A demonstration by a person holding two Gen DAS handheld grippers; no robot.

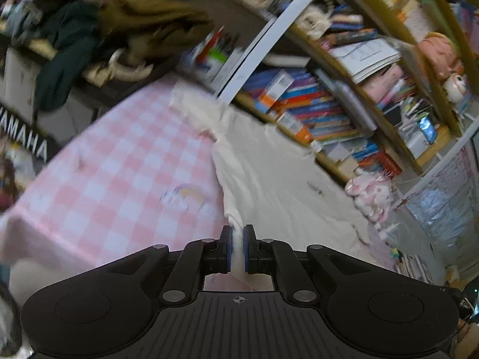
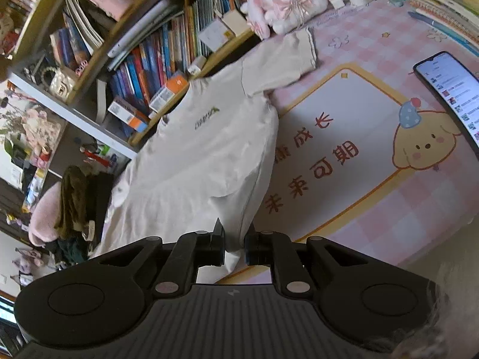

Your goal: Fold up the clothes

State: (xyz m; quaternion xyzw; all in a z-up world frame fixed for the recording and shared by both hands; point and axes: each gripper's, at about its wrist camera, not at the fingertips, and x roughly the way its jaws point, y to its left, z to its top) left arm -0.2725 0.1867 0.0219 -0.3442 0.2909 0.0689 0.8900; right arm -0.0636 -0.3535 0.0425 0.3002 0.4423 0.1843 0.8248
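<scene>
- The cream T-shirt (image 2: 203, 149) lies spread on the pink checked tablecloth (image 1: 119, 161), its far edge against the foot of the bookshelf (image 2: 155, 59).
- The left gripper (image 1: 237, 248) is pinched nearly closed on a bunched fold of the shirt's edge; the cloth shows white between the blue pads.
- The right gripper (image 2: 234, 245) is likewise narrowed onto a corner of the shirt's hem, and the fabric rises from the table in a taut ridge up to its jaws.
- In the right wrist view, one short sleeve (image 2: 296, 56) of the shirt reaches toward a pink and white plush rabbit (image 2: 284, 0) that sits at the base of the bookshelf.
- On the side of the shirt away from the bookshelf, a yellow-bordered mat (image 2: 359, 137) with a cartoon puppy lies flat, touching the shirt's side.
- A lit phone (image 2: 449, 89) rests beyond the mat, well apart from the shirt.
</scene>
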